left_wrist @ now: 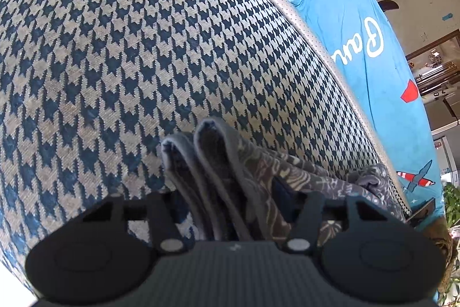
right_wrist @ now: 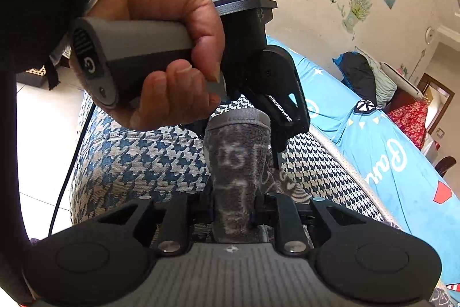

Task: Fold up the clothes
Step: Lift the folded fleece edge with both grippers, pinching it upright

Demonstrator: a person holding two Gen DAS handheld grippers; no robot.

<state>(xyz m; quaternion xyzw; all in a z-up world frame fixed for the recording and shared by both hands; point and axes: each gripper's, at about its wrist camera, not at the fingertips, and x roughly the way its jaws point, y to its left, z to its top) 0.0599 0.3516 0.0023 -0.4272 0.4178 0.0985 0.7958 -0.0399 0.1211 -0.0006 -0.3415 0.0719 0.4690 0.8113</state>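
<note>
Right wrist view: the right hand-held gripper (right_wrist: 233, 209) is clamped on a bunched grey patterned garment (right_wrist: 235, 163), its far end between the left hand-held gripper (left_wrist: 234, 203) fingers, which pinch folded layers. Below lies a houndstooth cushion (left_wrist: 143, 48), then a blue sheet (left_wrist: 359, 28).

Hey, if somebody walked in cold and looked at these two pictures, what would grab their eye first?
Probably the blue-and-beige houndstooth cushion filling the left wrist view, with the bright blue printed sheet curving along its right edge. Next, the grey patterned cloth pinched in the right tongs, with a hand above it gripping the other tool's handle.
</note>
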